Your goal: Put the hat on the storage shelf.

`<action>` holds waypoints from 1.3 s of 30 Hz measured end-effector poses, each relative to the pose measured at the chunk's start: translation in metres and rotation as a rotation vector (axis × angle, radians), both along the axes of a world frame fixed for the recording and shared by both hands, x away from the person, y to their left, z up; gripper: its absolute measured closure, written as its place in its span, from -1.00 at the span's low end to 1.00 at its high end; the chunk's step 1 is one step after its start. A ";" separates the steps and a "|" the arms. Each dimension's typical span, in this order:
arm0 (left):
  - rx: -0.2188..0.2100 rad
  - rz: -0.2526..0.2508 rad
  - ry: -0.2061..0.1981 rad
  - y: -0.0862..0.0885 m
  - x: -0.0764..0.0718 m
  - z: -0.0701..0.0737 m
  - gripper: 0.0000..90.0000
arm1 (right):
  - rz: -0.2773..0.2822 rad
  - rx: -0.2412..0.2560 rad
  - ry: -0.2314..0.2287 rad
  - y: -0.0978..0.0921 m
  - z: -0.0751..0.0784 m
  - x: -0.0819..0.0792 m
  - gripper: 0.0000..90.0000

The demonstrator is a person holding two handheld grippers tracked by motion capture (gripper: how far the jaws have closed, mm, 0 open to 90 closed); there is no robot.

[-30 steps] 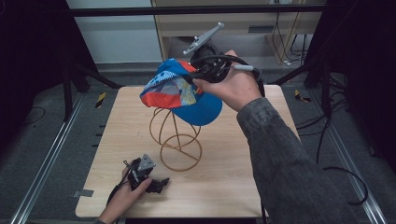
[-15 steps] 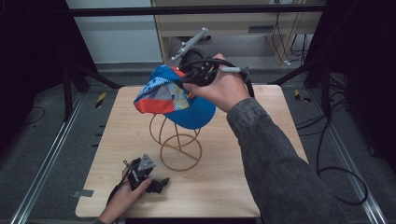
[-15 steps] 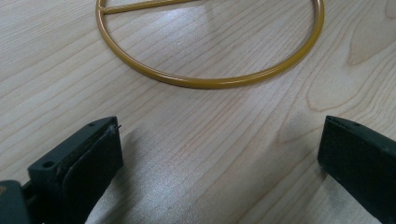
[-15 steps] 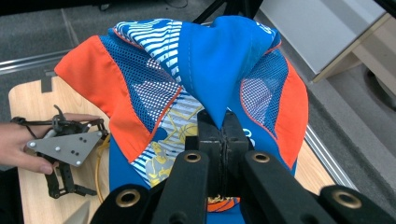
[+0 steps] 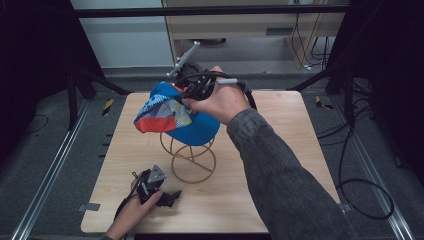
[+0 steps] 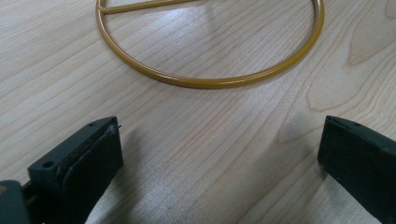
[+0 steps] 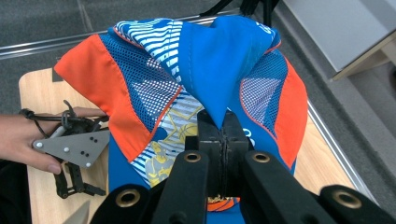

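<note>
Cap [image 5: 177, 115]: blue, orange and patterned mesh, sitting over the top of the gold wire stand [image 5: 189, 159] near the middle of the table [image 5: 280, 160]. In the right gripper view the fabric [image 7: 219, 60] rises in a pinched peak straight out of the jaws.

Your right gripper [image 5: 192, 89] is clamped on that fold at the crown, jaws pressed together with cloth between them. Your hand wraps the handle just behind the cap.

Change over the last second: the cap has travelled left and settled lower. It was up at the stand's top right; now it is draped more squarely over the upper loops, brim side pointing to the left. Your forearm has followed it across. Reading: you are seating the cap on the stand, and it looks close to resting there, though whether the wire carries its full weight cannot be told while you hold the peak.

Your left gripper [image 5: 159, 187] has not shifted. It lies on the table at the near left, hand on it, jaws spread wide and empty. Its own camera sees bare wood and the stand's base ring [image 6: 210, 81] just ahead, apart from the jaws.

Likely next: check the cap sits level, then ease the pinch off.
</note>
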State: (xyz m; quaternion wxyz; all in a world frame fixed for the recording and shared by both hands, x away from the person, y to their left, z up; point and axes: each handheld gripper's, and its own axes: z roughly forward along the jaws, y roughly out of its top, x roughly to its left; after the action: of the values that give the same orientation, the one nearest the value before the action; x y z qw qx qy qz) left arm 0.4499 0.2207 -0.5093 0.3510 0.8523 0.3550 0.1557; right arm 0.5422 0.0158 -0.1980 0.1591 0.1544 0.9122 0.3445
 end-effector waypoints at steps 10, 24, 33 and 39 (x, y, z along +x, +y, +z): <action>0.000 0.000 0.000 0.000 0.000 0.000 -1.00 | 0.017 -0.027 0.022 0.014 -0.015 0.001 0.99; 0.000 -0.001 0.000 0.000 0.000 0.000 -1.00 | 0.027 -0.058 0.037 0.020 -0.023 0.001 0.98; -0.002 -0.002 0.000 0.000 0.000 0.000 -1.00 | 0.013 -0.055 0.041 0.020 -0.027 0.005 0.96; -0.002 -0.002 0.000 0.000 0.000 0.000 -1.00 | 0.006 -0.049 0.054 0.019 -0.031 0.008 0.94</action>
State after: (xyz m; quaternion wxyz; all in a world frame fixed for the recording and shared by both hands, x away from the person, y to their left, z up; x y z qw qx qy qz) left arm 0.4501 0.2207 -0.5094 0.3521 0.8523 0.3543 0.1550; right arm 0.5504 0.0350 -0.2285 0.1370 0.1569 0.9249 0.3182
